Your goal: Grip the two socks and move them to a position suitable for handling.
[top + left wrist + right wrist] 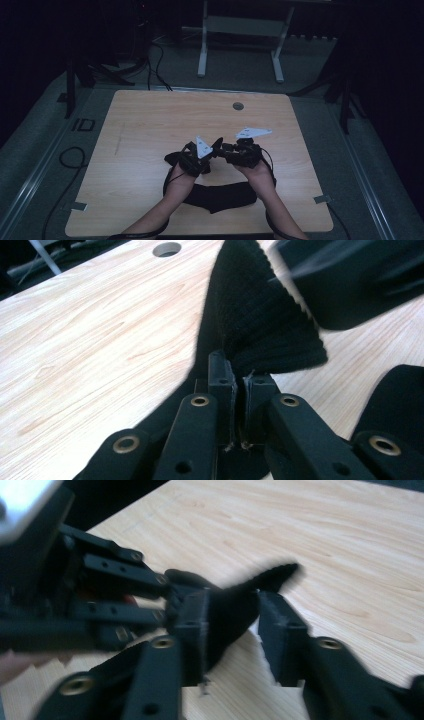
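A black ribbed sock (220, 196) lies on the light wooden table (145, 130), near the person's edge, its long axis running roughly left to right between the two forearms. One end is lifted off the table toward the two grippers, which meet tip to tip above the table's middle.

The left gripper (239, 385) has its jaws pressed together on an edge of the sock (260, 320); the ribbed fabric fans upward and away from the pinch, toward the far edge with the round cable hole (167, 249). In the high view this gripper (212, 150) points right.

The right gripper (232, 617) has its jaws spread, a fold of the sock (235, 605) lying between them against the left-hand jaw, with a clear gap to the other jaw. The fabric's tip points up and away over the table. In the high view this gripper (225, 149) points left.
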The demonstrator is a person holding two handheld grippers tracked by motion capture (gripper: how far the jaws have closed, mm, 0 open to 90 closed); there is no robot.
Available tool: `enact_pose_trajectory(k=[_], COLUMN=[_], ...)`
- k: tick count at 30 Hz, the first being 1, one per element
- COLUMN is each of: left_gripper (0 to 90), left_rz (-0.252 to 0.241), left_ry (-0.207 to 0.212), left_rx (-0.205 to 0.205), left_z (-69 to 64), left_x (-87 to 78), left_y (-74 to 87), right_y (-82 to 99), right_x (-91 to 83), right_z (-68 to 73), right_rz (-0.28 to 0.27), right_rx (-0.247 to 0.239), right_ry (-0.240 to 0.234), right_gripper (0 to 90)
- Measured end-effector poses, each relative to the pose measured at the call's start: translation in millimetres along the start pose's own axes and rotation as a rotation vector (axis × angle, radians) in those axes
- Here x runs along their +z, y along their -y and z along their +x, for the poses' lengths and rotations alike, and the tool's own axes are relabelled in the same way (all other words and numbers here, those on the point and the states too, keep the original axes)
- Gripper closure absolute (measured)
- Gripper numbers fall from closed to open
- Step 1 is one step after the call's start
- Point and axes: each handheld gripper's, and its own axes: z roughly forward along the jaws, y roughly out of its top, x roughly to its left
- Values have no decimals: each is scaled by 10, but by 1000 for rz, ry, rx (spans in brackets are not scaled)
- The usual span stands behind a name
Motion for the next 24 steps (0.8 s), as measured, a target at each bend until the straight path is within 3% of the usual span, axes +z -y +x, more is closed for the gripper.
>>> enact_pose_trajectory(k=[3,7,12,16,21,24], left_gripper=[872,873,873,874,874,873], left_rz=[-20,-63,-113,-147,-184,-205], left_ry=[4,36,74,85,108,130], left_rx=[-25,-48,-32,-15,-20,-42], left_z=[94,127,76,13,-54,-86], left_x=[-96,-247,-411,-493,-529,-538], left_y=[-62,-199,-419,-588,-753,-854], right_y=[65,208,344,395,451,511], right_x=[-91,-85,-12,5,-9,37], right_z=[-93,-232,-326,-350,-361,-298], right_rz=[-2,32,56,61,66,80], right_rx=[8,46,71,76,81,65], right_ry=[37,46,49,58,58,55], right_gripper=[588,554,525,507,475,442])
